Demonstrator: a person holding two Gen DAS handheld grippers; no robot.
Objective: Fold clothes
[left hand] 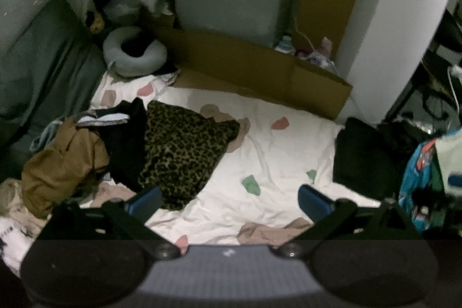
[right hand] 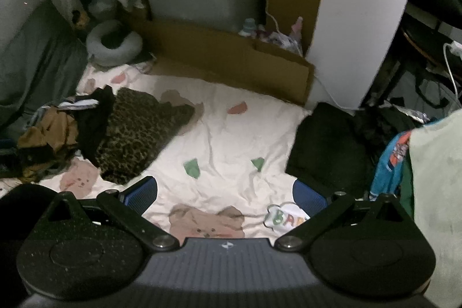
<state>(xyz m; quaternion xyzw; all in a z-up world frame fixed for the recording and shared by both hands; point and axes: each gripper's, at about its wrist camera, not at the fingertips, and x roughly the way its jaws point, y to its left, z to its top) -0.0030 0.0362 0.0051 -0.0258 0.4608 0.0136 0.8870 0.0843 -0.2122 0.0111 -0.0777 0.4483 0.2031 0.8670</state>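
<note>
We find both the left gripper [left hand: 229,199] and right gripper [right hand: 225,192] wide and empty above the sheet [left hand: 277,152], the pile [left hand: 121,146] unfolded at its left edge, 1 dark stack [left hand: 361,155] seemingly folded at its right.

Clothes pile [left hand: 124,152] on patterned bedsheet [left hand: 277,152].

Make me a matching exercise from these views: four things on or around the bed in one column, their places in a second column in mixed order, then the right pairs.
Things:
1. leopard-print garment
2. black folded garment
3. grey ring cushion
4. cardboard sheet

Places:
A. at the bed's far left corner
B. on the sheet's right edge
C. in the unfolded pile at left
D. lying along the bed's far side, below the grey appliance

Pairs: 1-C, 2-B, 3-A, 4-D

Both the left tool and the right tool hover open over the sheet.
</note>
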